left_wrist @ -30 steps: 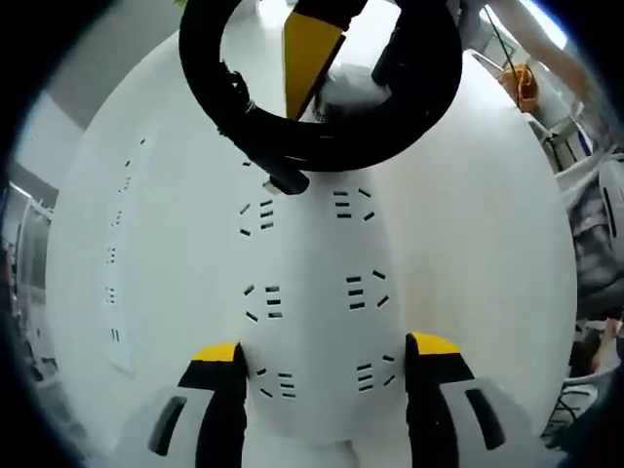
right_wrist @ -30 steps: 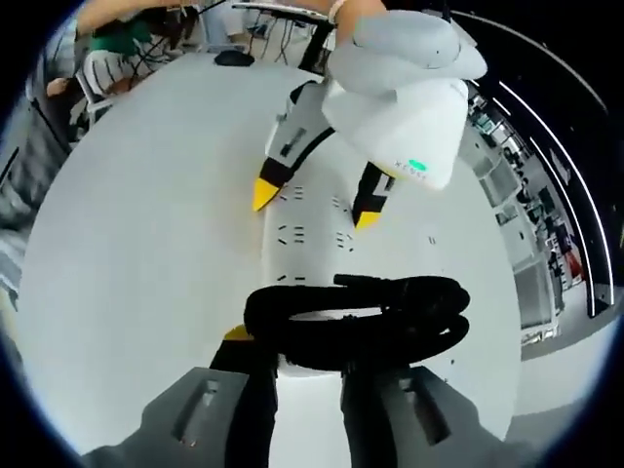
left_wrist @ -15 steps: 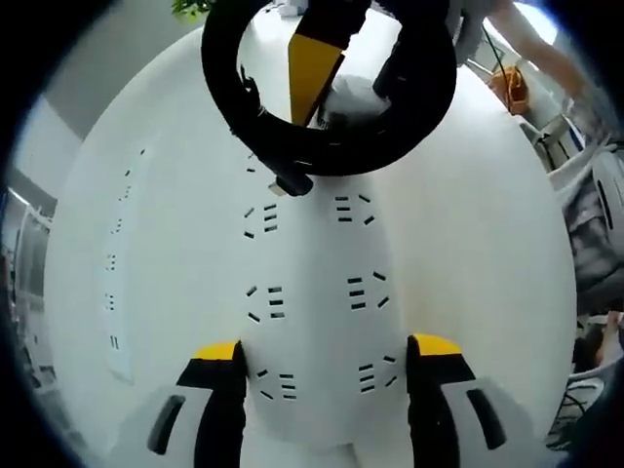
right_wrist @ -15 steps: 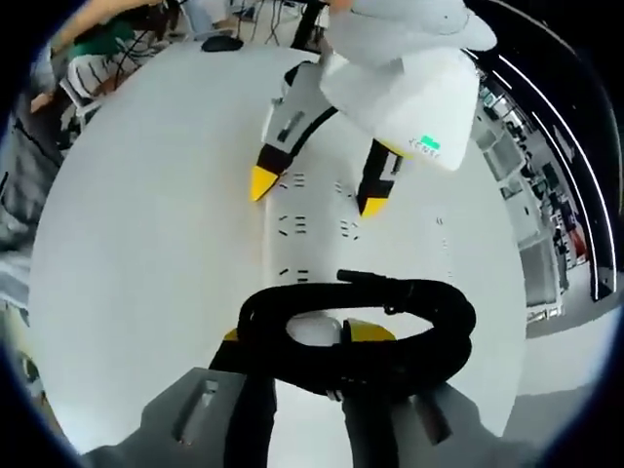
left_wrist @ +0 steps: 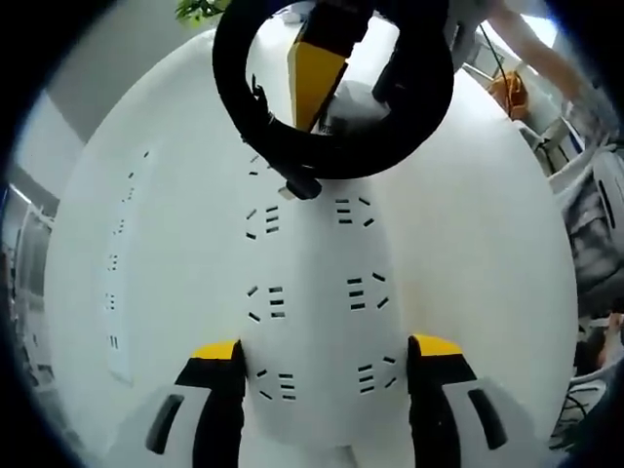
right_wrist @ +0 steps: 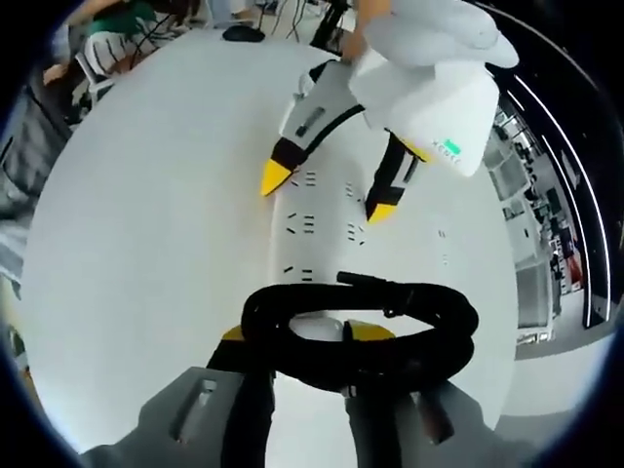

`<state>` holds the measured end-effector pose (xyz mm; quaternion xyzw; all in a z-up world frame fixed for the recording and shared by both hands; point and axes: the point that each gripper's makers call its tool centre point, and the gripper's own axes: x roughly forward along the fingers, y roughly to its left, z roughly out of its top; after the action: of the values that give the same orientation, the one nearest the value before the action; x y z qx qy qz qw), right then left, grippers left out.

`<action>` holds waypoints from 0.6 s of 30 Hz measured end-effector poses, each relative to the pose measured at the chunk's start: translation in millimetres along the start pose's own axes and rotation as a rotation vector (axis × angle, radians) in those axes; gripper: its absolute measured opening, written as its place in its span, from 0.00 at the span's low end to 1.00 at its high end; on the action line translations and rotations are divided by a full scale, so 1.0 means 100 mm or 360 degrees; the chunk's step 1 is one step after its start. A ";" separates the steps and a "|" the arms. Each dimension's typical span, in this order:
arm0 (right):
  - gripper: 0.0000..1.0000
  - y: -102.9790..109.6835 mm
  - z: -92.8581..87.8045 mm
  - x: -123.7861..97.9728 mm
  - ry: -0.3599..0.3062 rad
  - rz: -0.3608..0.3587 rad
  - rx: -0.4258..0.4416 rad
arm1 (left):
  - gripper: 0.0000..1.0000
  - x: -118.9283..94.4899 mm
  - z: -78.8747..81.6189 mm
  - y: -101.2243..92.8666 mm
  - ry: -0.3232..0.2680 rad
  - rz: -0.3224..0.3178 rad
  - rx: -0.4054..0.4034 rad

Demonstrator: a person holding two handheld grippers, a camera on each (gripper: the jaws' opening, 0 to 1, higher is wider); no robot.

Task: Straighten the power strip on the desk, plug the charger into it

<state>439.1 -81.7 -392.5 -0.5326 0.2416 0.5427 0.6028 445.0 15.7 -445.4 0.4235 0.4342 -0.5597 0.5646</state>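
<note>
A white power strip (left_wrist: 317, 292) with two rows of sockets lies on the white desk (left_wrist: 487, 244). My left gripper (left_wrist: 326, 347) clamps its near end, one jaw against each long side. From the right gripper view this gripper (right_wrist: 330, 195) sits astride the strip (right_wrist: 317, 229). The strip's black cable is wound into a coil (left_wrist: 234, 88) at the far end. My right gripper (right_wrist: 302, 331) holds that coil (right_wrist: 409, 295), its yellow tips showing through the loop with a white piece between them. In the left gripper view the right gripper (left_wrist: 363, 63) reaches in from the top.
A second white strip (left_wrist: 117, 263) lies flat on the desk beside the first. A black mouse (right_wrist: 244, 32) sits at the desk's far edge. Chairs, cables and seated people ring the desk, with an orange object (left_wrist: 512, 83) off its edge.
The coil and the right gripper have shifted up, farther from the left gripper, and the loop looks rounder. The strip stays fixed between the left jaws.
</note>
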 end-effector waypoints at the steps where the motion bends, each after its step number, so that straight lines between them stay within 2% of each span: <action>1: 0.25 0.00 0.00 0.00 -0.0007 -0.0003 -0.0010 | 0.68 0.00 0.00 0.00 -0.0001 -0.0001 0.0006; 7: 0.26 0.01 0.01 0.03 -0.0061 -0.0014 -0.0116 | 0.69 0.00 0.02 -0.01 -0.0021 -0.0011 0.0030; 15: 0.27 0.00 0.03 0.02 -0.0099 -0.0024 -0.0135 | 0.70 0.00 0.01 -0.02 -0.0029 -0.0009 0.0021; 18: 0.30 0.03 0.03 0.03 -0.0111 -0.0012 -0.0135 | 0.70 0.00 0.01 -0.03 -0.0041 -0.0010 0.0011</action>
<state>436.5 -78.6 -395.1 -0.5393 0.1951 0.5685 0.5898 442.5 15.0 -445.1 0.4168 0.4263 -0.5684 0.5670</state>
